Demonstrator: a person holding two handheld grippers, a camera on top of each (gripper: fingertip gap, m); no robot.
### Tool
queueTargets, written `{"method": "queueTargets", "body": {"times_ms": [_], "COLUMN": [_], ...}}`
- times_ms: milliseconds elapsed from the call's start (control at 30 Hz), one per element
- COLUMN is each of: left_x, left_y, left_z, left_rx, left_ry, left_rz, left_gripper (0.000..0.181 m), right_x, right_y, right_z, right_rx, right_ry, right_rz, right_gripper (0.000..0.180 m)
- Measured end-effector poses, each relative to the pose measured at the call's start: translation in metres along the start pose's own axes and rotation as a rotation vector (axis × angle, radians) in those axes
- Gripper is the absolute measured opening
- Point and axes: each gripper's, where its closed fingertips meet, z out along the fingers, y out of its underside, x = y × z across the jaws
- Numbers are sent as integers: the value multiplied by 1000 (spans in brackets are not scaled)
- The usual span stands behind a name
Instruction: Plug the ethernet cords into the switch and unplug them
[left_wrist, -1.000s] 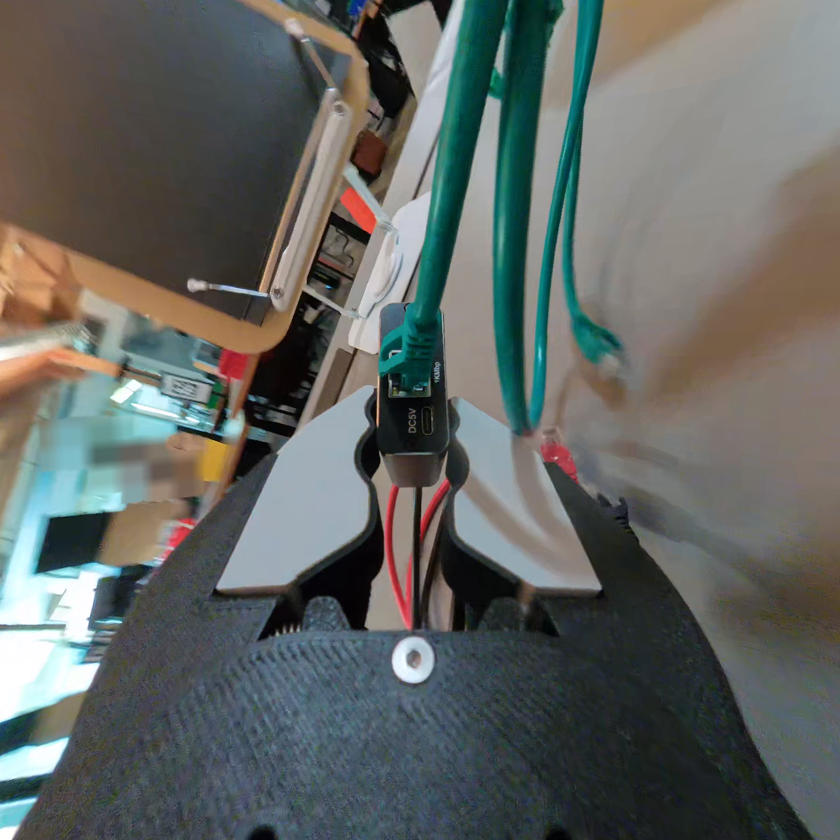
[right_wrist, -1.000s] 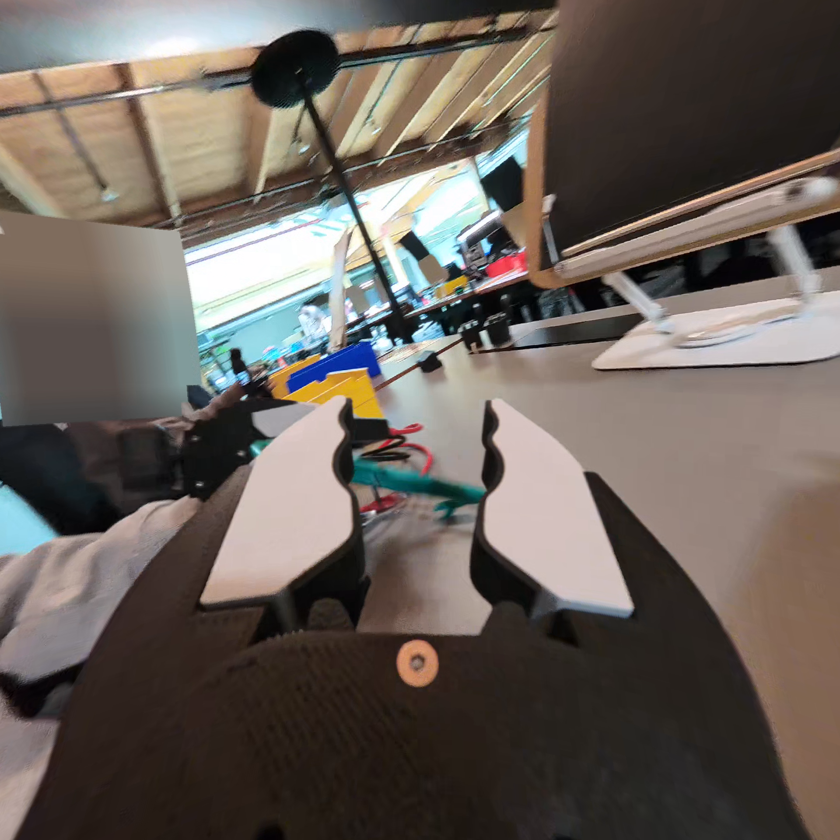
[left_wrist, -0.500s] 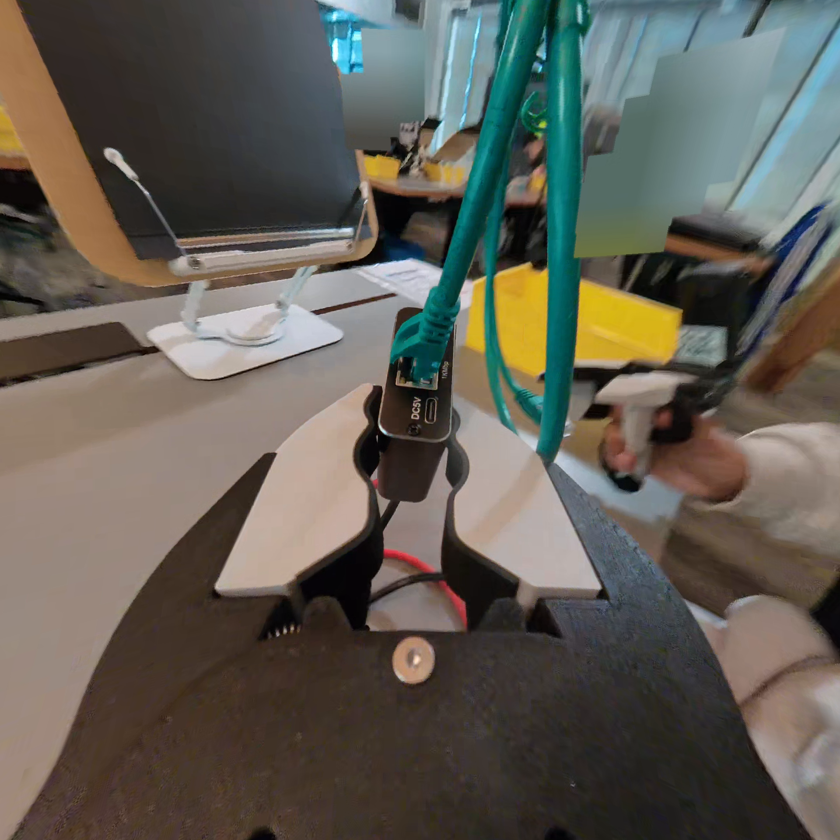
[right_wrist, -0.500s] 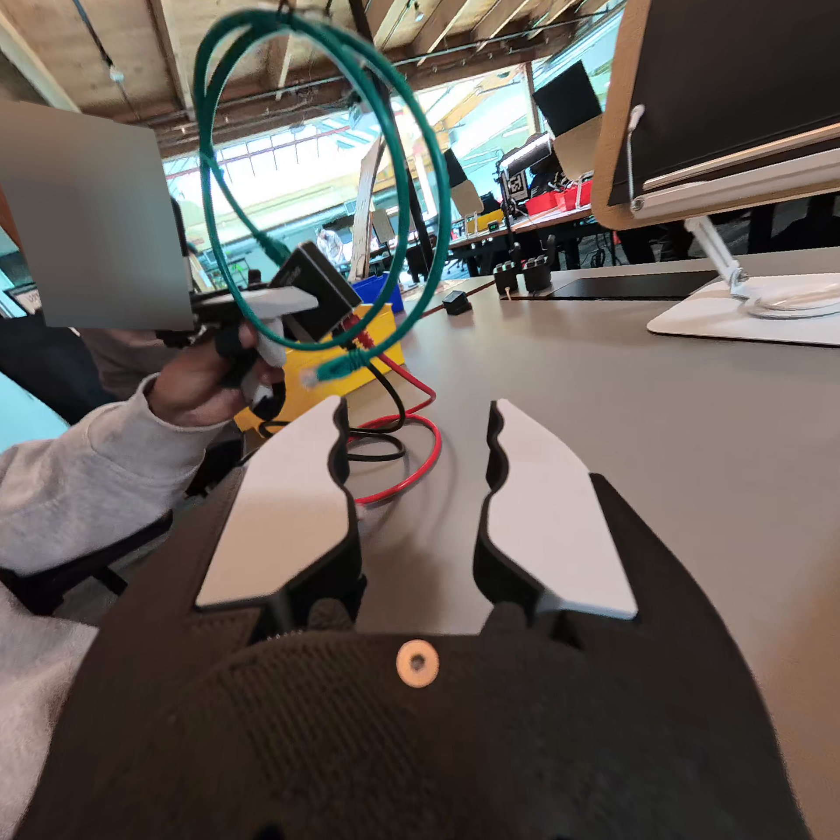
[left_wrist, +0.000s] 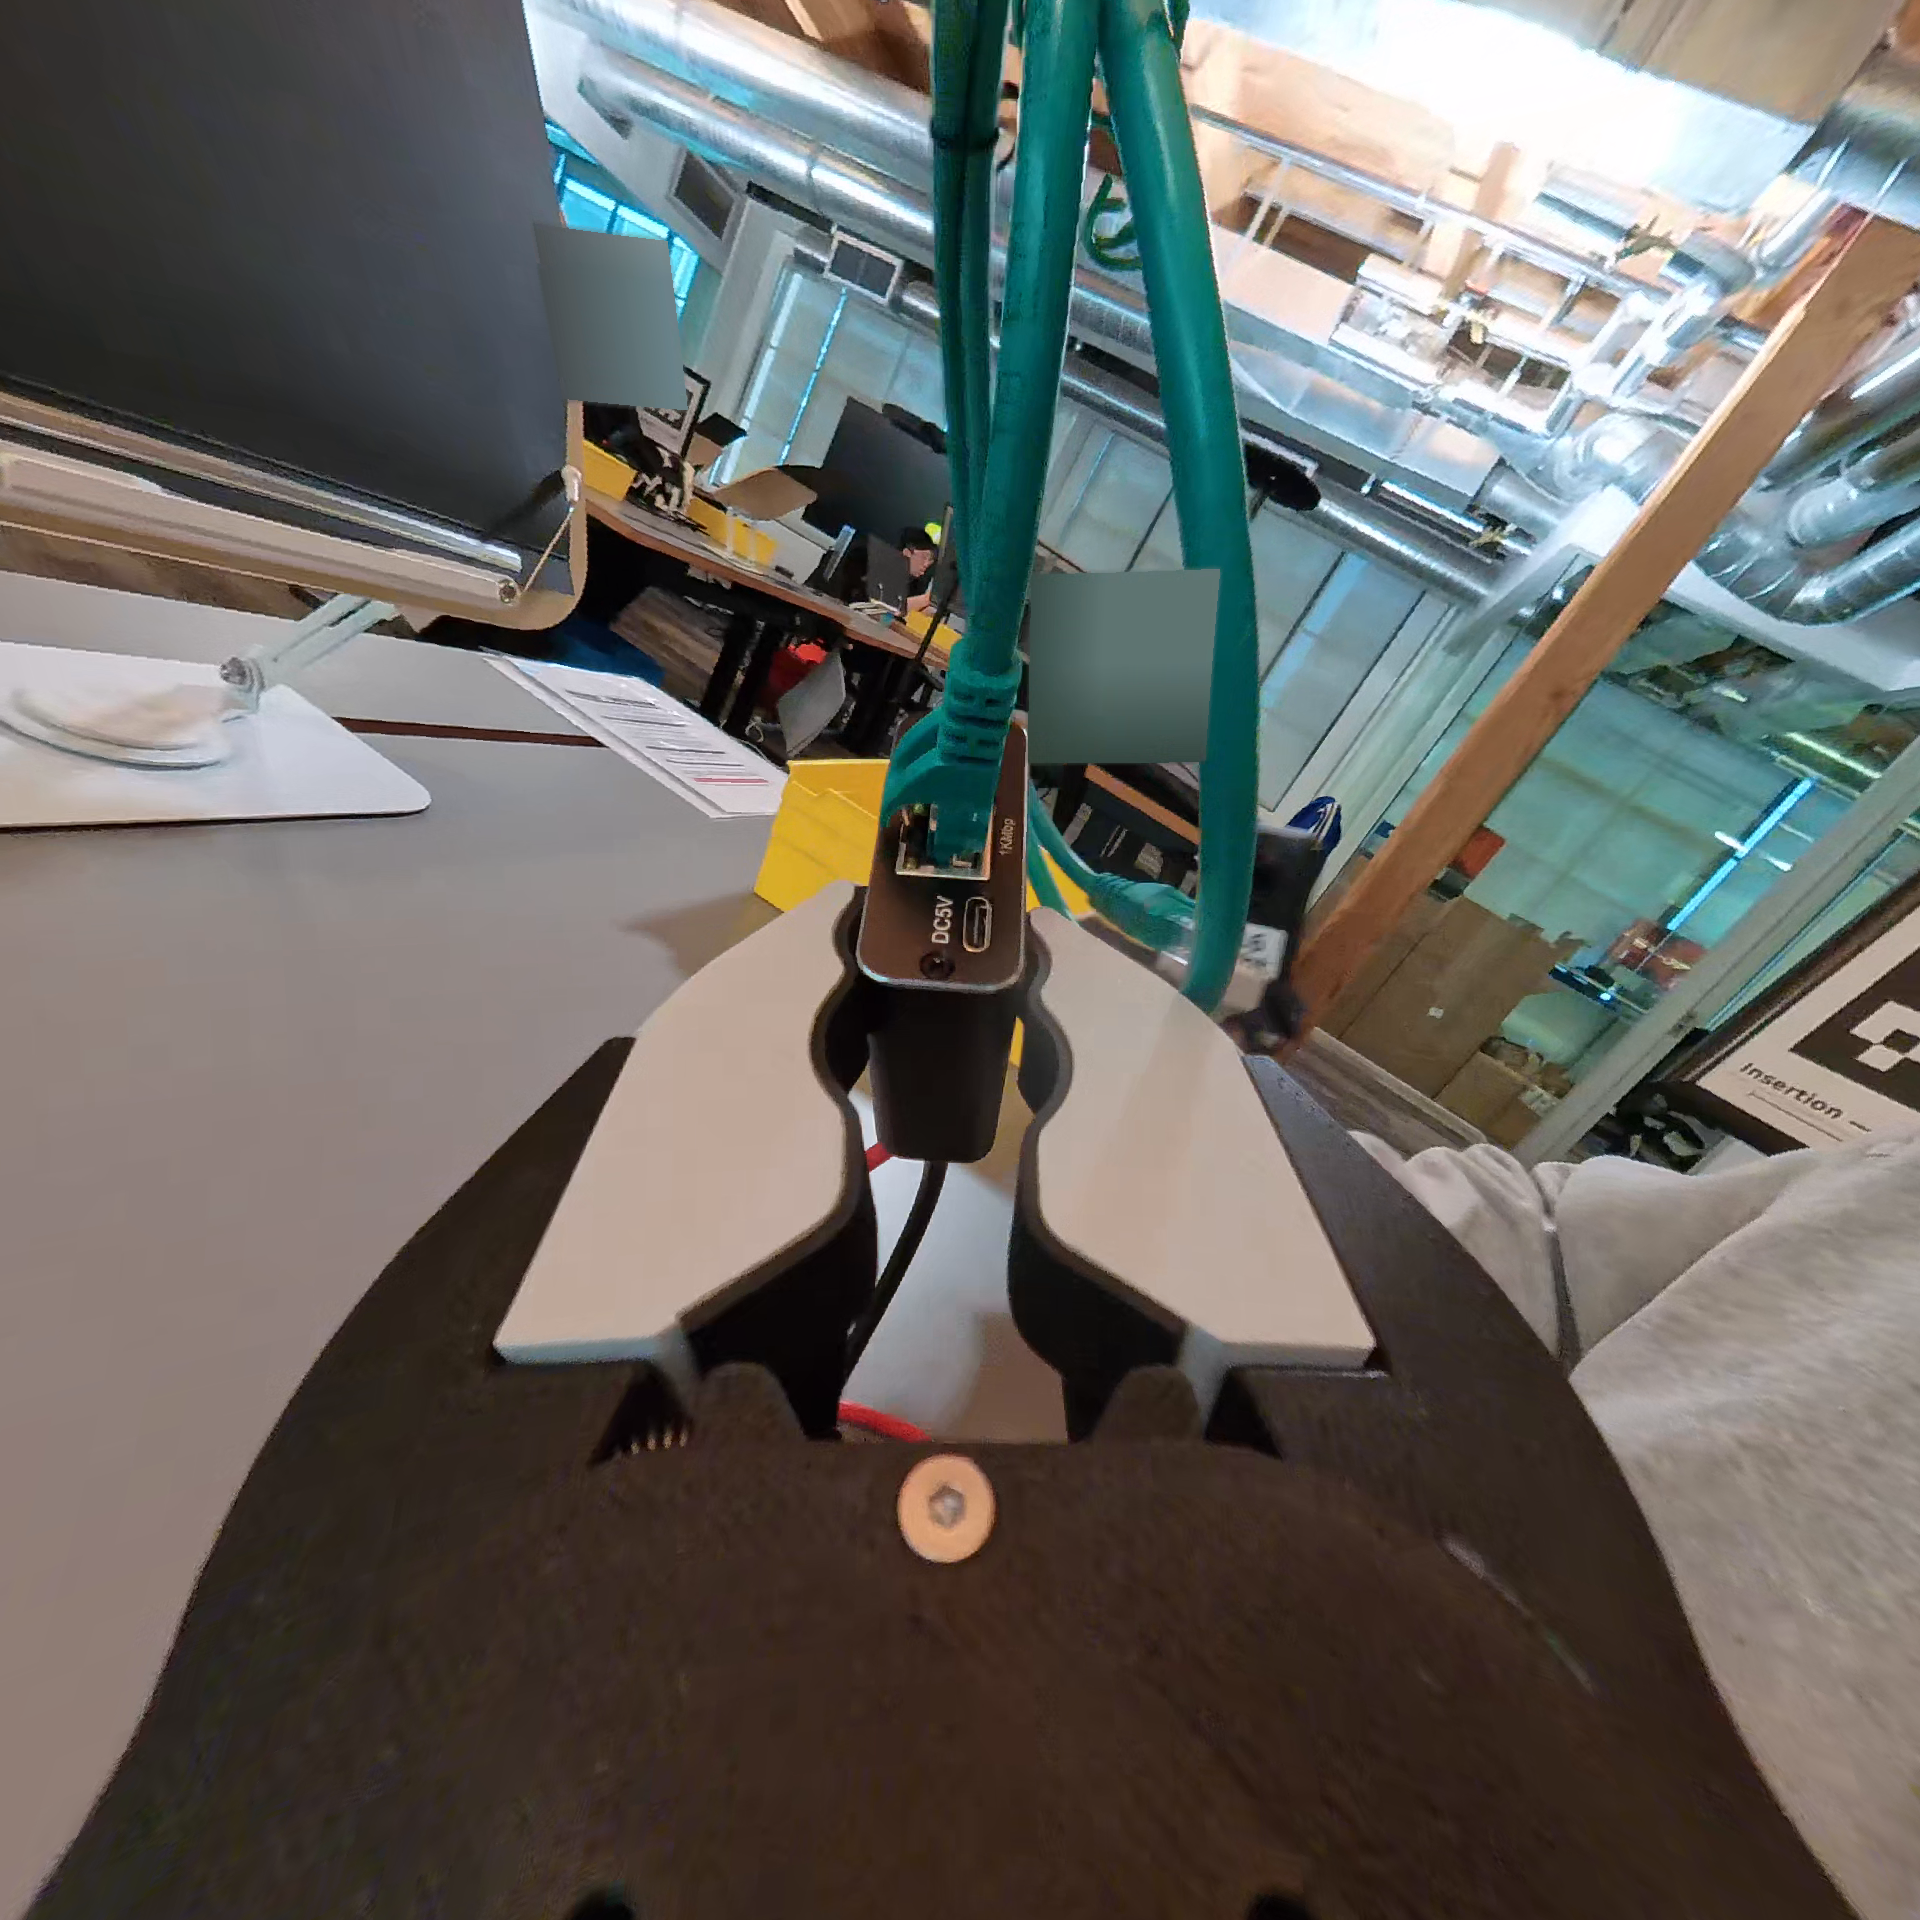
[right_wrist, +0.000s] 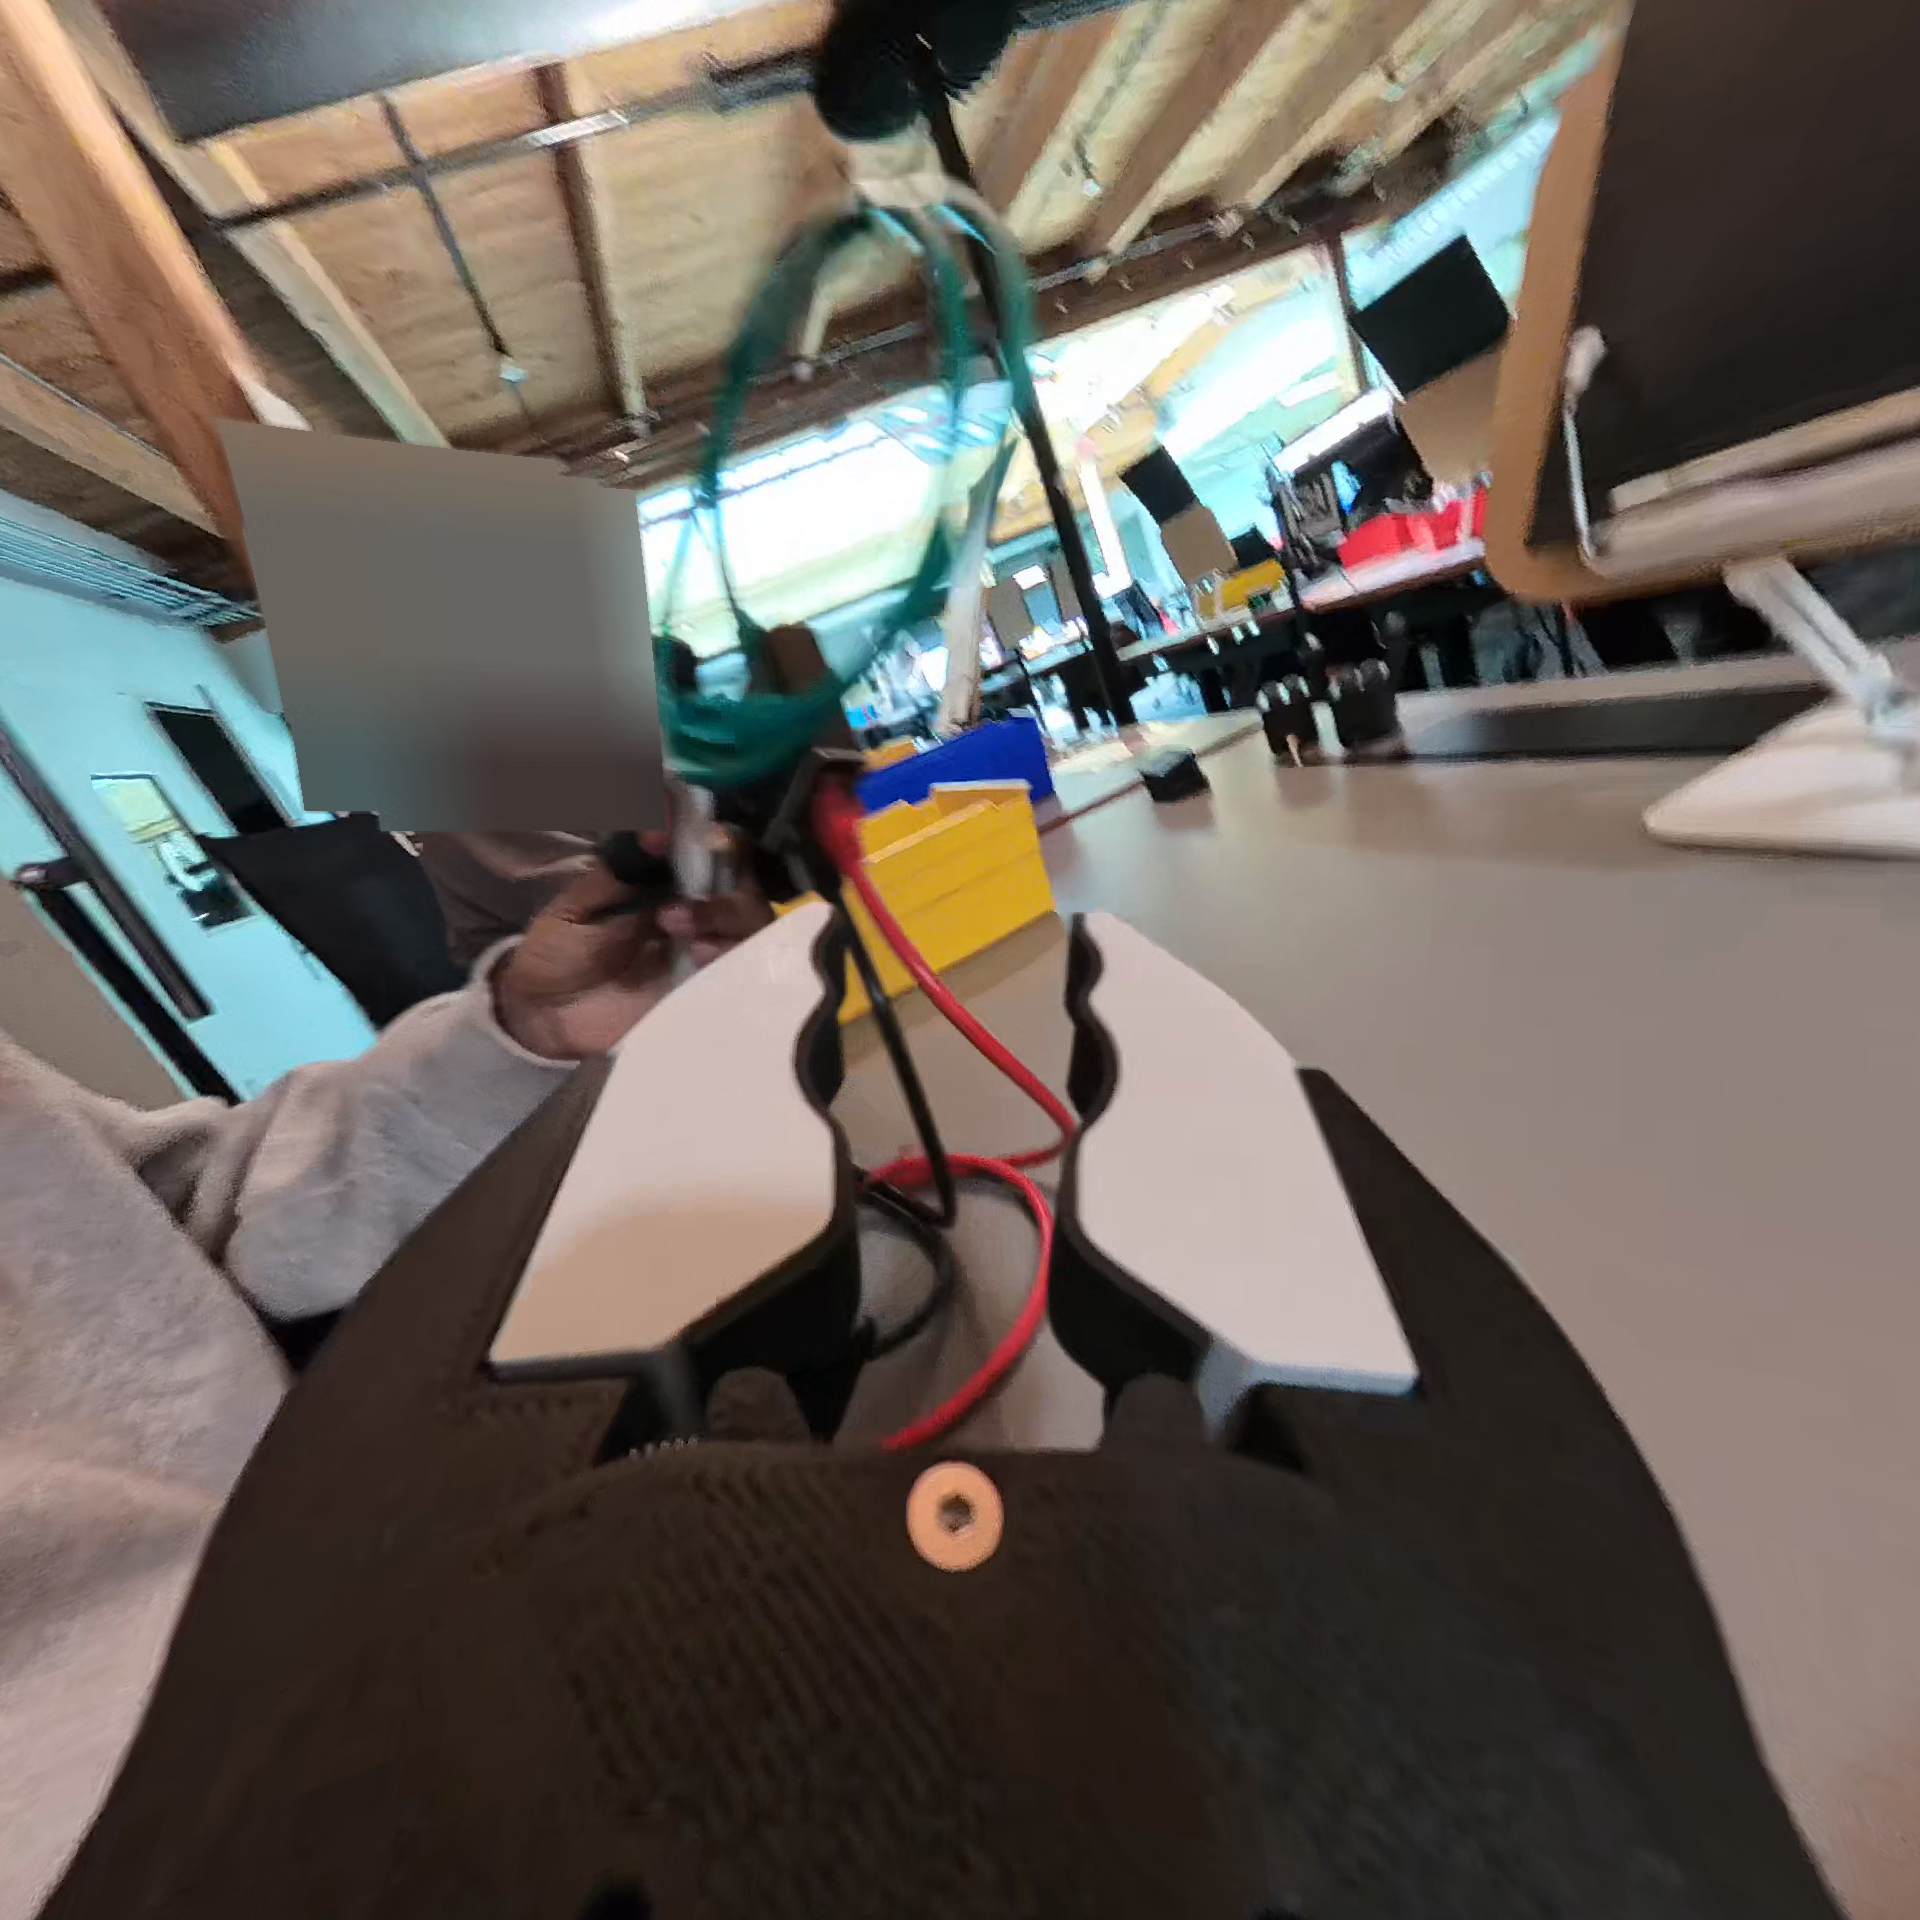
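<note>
Left gripper (left_wrist: 940, 997) is clamping one switch (left_wrist: 943, 940) above the table (left_wrist: 312, 1039).
One green ethernet cord (left_wrist: 1023, 416) is sitting plugged in its top port, looping overhead; right gripper (right_wrist: 948, 987) is gaping empty over one red (right_wrist: 1023, 1278) and one black wire (right_wrist: 914, 1091).

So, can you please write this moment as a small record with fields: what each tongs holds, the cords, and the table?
left tongs: shut on the switch, held up above the table
right tongs: open, hold nothing
green cord: one end plugged into the switch, rest hangs in loops
free green plug: dangles beside the switch
red cord: runs from the switch down to the table
black cord: likewise
yellow bin: at the table edge
</note>
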Motion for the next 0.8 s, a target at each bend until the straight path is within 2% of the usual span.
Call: {"method": "queueTargets", "body": {"times_ms": [33,100,167,300,500,667,800], "left_x": [-1,-2,-1,9,43,58,63], "left_y": [1,5,12,33,70,85,88], "left_z": [1,3,7,17,30,33,33], "left_rx": [-6,-25,-56,-176,-409,-478,-484], "left_ry": [-7,-19,-24,1,118,179,218], "left_rz": [11,39,61,101,215,253,255], "left_gripper": [25,24,25,25,25,25,26], "right_x": [-11,-34,-52,-70,-53,-55,-66], "right_y": [-11,-26,-26,-12,16,45,57], "right_z": [-1,2,11,25,33,37,37], "right_rx": [32,57,28,-15,-194,-361,-408], "right_ry": [-14,-24,-41,-86,-68,-85,-145], "right_rz": [-64,-204,-282,-269,-246,-388,-409], "right_gripper": [35,36,43,54,67,67,56]}}
